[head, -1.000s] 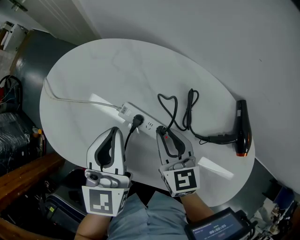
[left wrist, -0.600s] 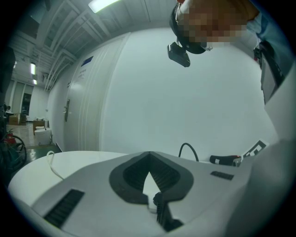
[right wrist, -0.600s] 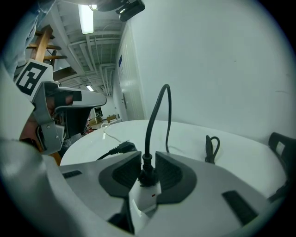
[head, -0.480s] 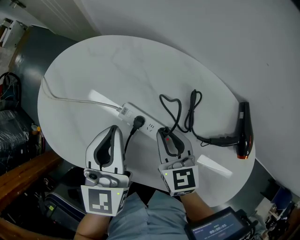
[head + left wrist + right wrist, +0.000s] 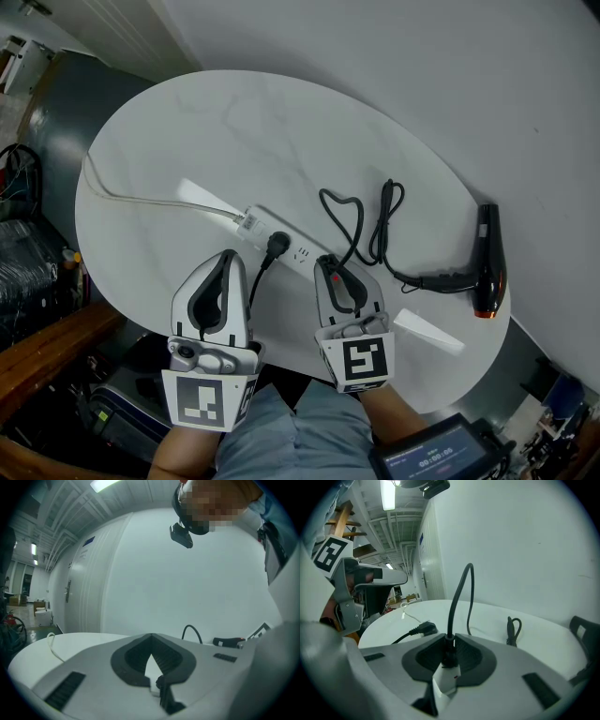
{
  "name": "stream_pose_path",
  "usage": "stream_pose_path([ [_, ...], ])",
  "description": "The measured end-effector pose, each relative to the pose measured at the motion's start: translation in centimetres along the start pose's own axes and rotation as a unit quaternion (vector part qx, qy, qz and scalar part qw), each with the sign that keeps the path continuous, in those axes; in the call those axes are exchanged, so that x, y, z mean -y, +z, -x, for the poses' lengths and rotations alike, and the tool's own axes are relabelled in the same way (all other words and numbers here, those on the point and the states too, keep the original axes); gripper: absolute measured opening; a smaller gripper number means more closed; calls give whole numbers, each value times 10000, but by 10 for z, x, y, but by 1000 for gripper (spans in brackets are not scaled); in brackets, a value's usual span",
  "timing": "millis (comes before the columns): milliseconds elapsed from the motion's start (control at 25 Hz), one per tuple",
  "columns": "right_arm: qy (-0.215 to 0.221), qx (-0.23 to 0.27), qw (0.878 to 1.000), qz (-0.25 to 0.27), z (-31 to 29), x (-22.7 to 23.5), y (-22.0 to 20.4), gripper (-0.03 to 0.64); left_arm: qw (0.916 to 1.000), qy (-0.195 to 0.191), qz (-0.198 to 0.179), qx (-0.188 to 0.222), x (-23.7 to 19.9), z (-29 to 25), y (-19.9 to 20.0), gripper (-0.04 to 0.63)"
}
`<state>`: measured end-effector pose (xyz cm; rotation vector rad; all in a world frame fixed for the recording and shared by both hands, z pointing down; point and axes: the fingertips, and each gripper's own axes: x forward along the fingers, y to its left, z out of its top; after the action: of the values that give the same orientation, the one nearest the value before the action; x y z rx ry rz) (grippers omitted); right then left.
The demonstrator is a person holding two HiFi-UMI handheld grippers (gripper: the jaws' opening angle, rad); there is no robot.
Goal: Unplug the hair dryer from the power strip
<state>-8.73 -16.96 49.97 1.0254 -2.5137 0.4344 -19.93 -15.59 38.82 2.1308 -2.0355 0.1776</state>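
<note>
While in power strip (image 5: 298, 251), plug (image 5: 448, 657) tight between right gripper (image 5: 449, 639) jaws (just closing)

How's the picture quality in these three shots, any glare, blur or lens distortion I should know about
Head view: dim, flat light, sharp throughout, no glare on the table. Left gripper view: strong fisheye bending, dark corners, ceiling lamp blown out. Right gripper view: same fisheye and dark corners, strip light blown out, the plug up close slightly soft.
</note>
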Motion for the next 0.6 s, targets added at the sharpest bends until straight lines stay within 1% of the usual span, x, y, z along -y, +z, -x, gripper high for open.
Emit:
stream_pose_path([
  [120,15,316,9995,68,-1,-1,9,55,10000,-8,-3,12,0,0,1,-3],
  [240,-32,303,9995,24,1,0,11,54,10000,-18,1,6,0,-1,0,-3],
  [360,-69,664,9977,-123,3,1,26,54,10000,-32,-2,9,1,-1,0,-3],
  [440,-78,812,9966,-135,5,1,37,55,10000,-38,-5,36,1,-2,2,-3],
  [600,-73,870,9962,-56,9,2,47,55,9999,-55,-31,144,3,-1,12,-3],
])
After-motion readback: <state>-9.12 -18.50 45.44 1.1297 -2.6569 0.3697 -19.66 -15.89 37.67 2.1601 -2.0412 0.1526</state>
